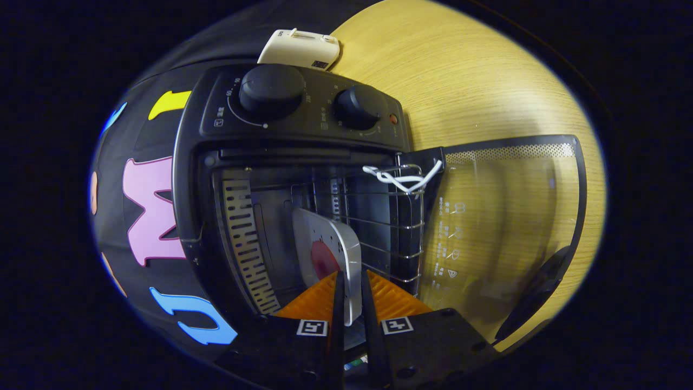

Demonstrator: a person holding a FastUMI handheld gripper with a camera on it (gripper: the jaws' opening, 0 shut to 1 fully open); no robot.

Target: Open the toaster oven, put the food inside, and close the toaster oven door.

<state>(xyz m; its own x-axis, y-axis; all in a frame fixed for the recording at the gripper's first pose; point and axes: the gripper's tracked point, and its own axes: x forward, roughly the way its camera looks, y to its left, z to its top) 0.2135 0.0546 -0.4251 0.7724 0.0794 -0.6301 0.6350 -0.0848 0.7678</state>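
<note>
We see a pale wooden table (476, 76) carrying a black toaster oven (216, 162), the view rolled so that the oven's control panel with its two round knobs (272, 89) sits above the cavity. The glass door (503, 216) is swung fully open and lies out over the table, its dark handle (541, 287) at the far edge. Inside the cavity we make out a wire rack (390, 227), with a white cord (403, 179) looped on its near corner. A white plate (335, 244), seen edge-on with a reddish piece of food (324, 260) on it, reaches into the oven beside the rack. Our gripper (352, 284) is clenched on the plate, its rim pinched between both fingers. Beyond the oven a small cream device (300, 50) rests on the table.
</note>
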